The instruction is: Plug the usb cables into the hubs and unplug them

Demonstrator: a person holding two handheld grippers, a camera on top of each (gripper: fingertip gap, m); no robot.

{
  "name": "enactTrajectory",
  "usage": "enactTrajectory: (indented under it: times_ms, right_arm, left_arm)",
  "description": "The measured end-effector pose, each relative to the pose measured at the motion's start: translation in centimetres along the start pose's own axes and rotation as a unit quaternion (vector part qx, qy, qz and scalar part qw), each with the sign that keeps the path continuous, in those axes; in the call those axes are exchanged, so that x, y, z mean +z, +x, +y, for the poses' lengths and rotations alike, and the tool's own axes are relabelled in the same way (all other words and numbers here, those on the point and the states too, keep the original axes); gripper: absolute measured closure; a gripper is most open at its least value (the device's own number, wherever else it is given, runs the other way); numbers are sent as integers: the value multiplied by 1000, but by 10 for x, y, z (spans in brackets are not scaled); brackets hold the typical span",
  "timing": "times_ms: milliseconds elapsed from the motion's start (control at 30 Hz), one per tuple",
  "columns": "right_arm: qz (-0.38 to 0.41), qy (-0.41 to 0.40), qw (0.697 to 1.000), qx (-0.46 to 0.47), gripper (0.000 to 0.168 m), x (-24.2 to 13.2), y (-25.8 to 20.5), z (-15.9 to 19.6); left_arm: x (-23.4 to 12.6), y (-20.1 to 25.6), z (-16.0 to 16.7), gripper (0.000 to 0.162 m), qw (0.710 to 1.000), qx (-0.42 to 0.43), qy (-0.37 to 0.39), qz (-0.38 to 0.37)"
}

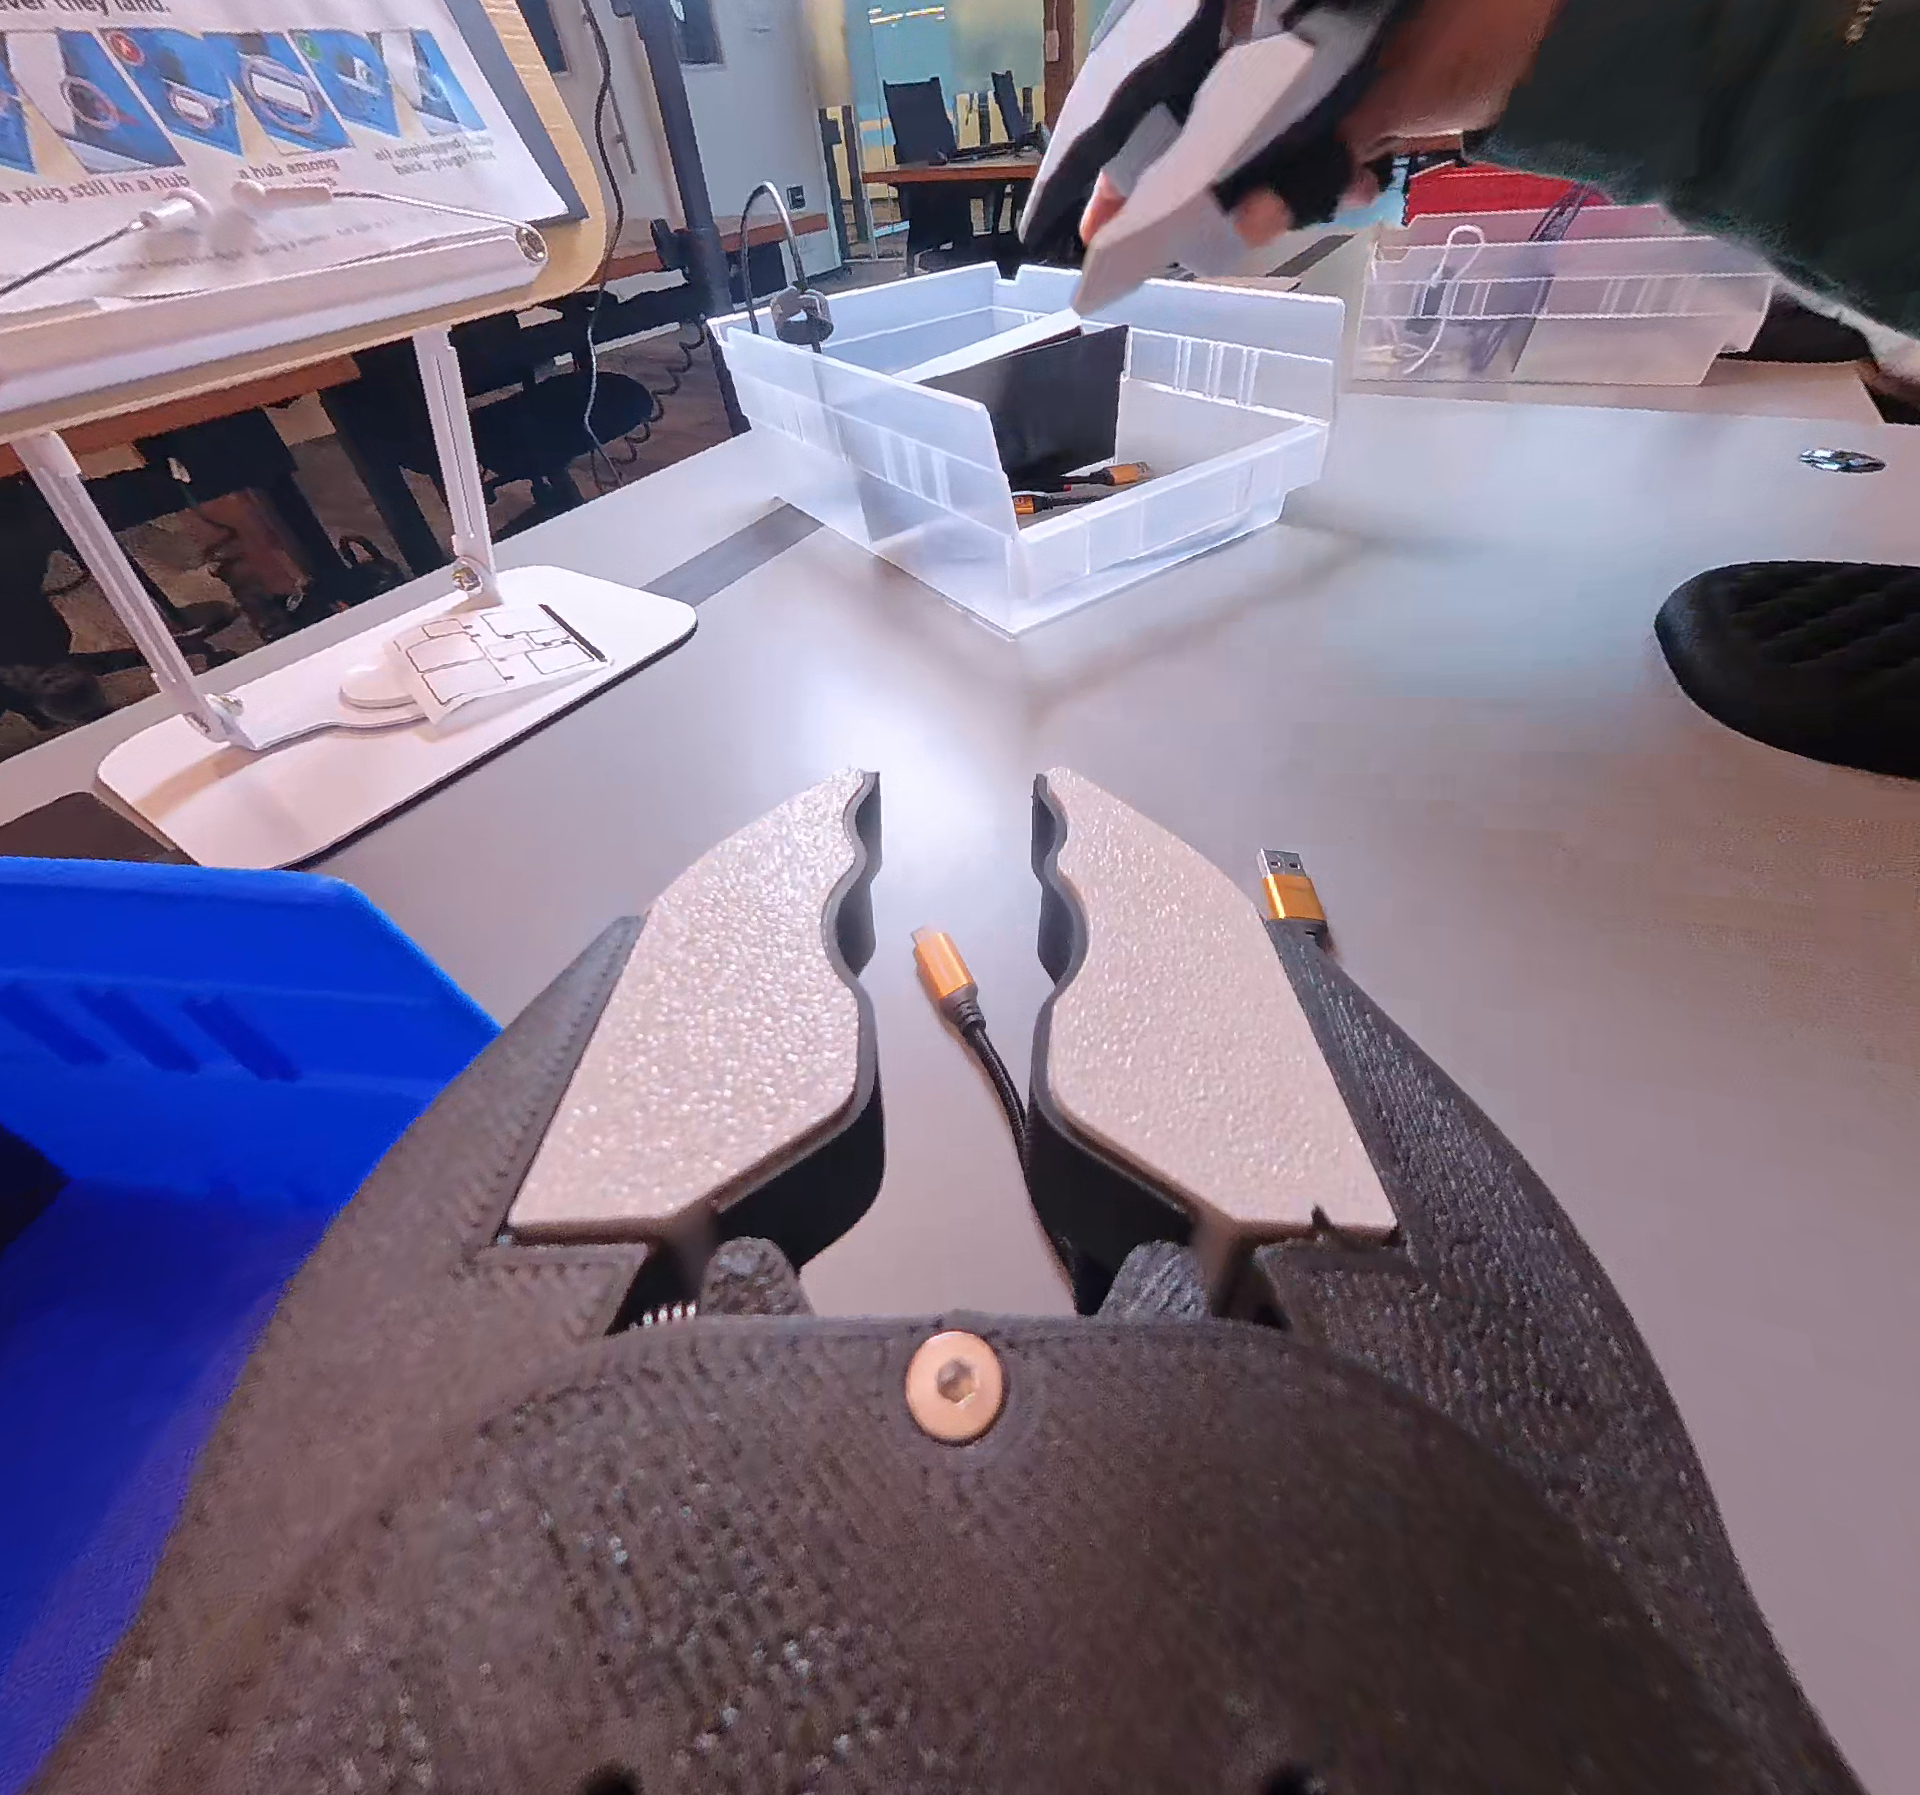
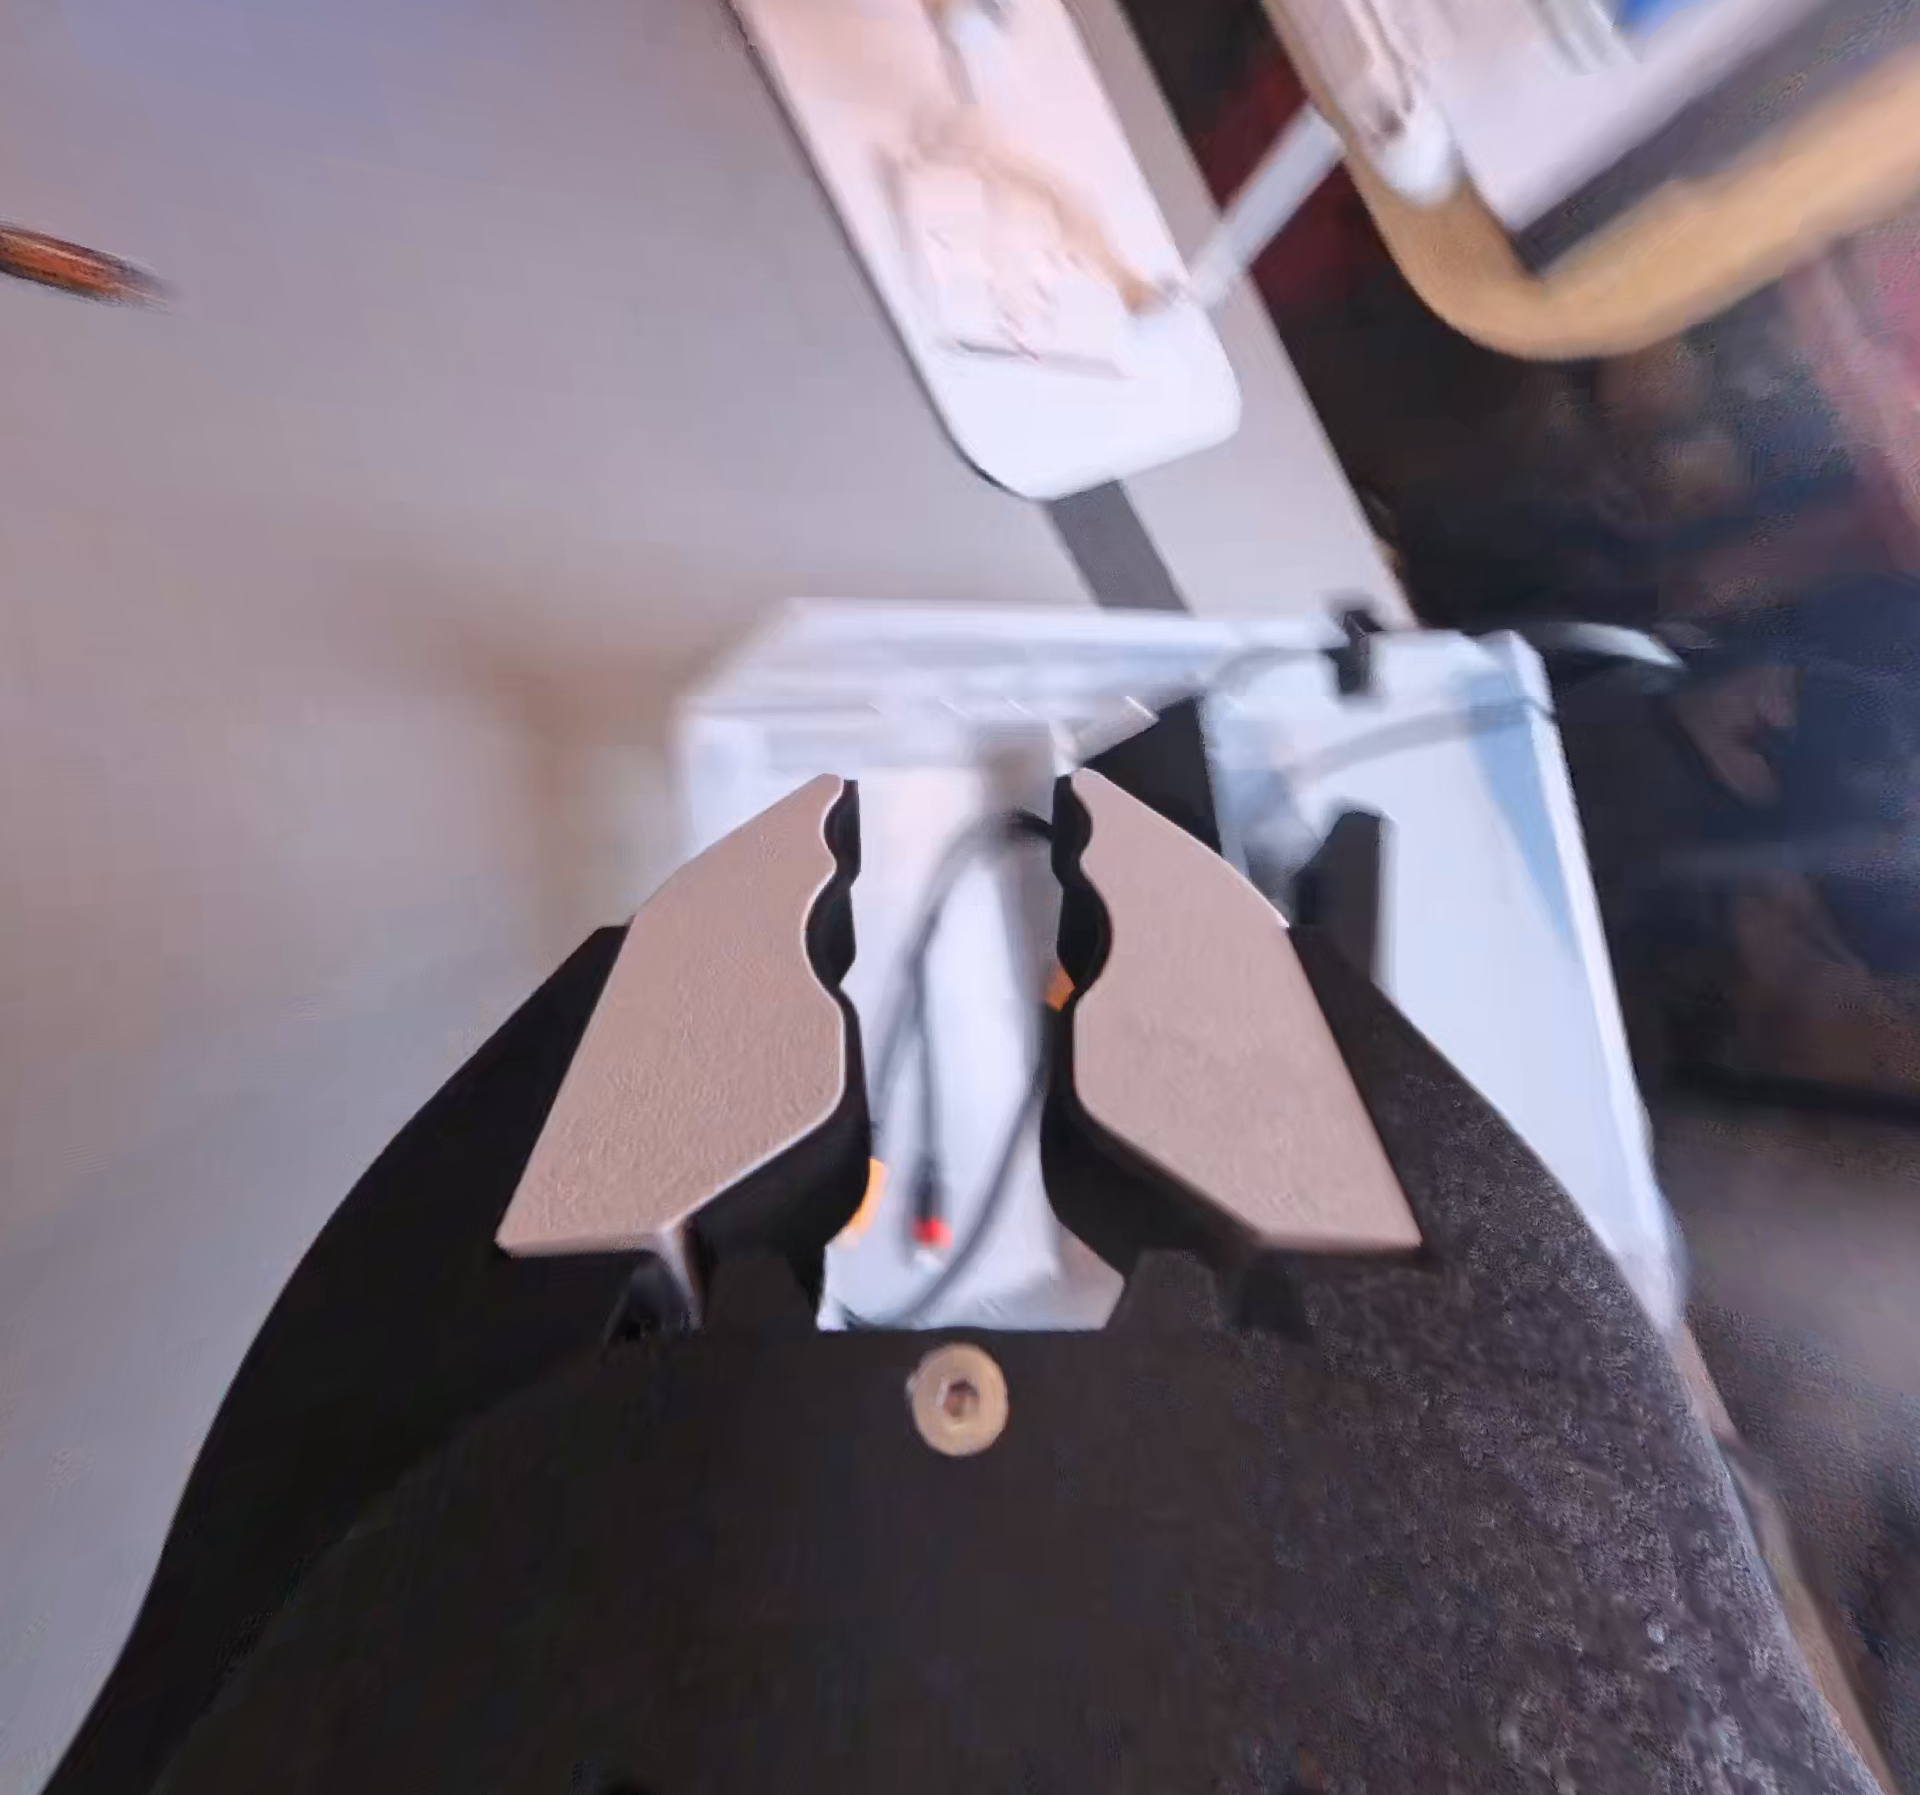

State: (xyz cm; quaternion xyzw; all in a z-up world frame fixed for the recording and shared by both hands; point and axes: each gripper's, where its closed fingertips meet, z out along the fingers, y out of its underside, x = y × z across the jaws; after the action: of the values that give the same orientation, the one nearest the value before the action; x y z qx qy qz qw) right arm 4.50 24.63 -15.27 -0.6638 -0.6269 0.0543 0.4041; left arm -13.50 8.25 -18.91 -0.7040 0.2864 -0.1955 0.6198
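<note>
1. My left gripper (image 1: 956, 800): low over the grey worktop (image 1: 1403, 758), jaws parted a moderate way, nothing held. A small orange-sleeved plug (image 1: 938, 966) on a braided black cable lies on the worktop in the gap between my fingers, touching neither.
2. Larger orange USB plug (image 1: 1291, 891): on the worktop just beside the outer edge of my right-hand finger, metal tip pointing toward the far edge.
3. My right gripper (image 1: 1091, 265): raised over the clear bin (image 1: 1081, 540) at the far side of the worktop. In its own view, which is blurred, the jaws stand apart and grip nothing.
4. Clear bin contents: a black divider (image 1: 1049, 405) and more orange-ended cables (image 1: 1081, 483). Through my right gripper's gap I see cables (image 2: 935, 1018) lying on the bin floor. I cannot make out a hub.
5. Step in hand, as I judge it: fetching cable and hub. Done well, I centre the small plug between the left pads, close on the orange sleeve rather than the cable, and keep the tip free for insertion.
6. Other items: blue bin (image 1: 187, 1070) at the near left corner; white stand (image 1: 395, 758) carrying an instruction sheet (image 1: 239, 41); second clear bin (image 1: 1558, 311) at the far right.
7. Writing: the sheet has printed text and pictures, not transcribed. No brand marks legible.
</note>
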Motion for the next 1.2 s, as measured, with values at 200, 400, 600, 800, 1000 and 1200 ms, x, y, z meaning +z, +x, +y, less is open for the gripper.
enactTrajectory:
  times_ms: [200,400,600,800,1000,1200]
  right_arm:
    - [-319,35,936,-144,131,23,-208,-33]
    - [-376,-26,908,-185,156,50,-249,-18]
    - [-293,9,938,-183,168,16,-199,-41]
    - [-199,53,968,-143,168,-43,-131,-55]
    - [-223,35,958,-179,143,-22,-160,-45]
    - [-317,-68,925,-200,124,58,-180,-11]
  left_arm:
    - [1,3,0,134,1000,2,0,6]
    - [-4,1,-8,134,1000,11,11,-6]
    - [-6,0,-13,134,999,17,23,-15]
    - [-5,1,-11,134,1000,19,19,-15]
    - [-3,1,-7,134,1000,19,10,-14]
    - [-5,0,-7,134,999,27,6,-18]
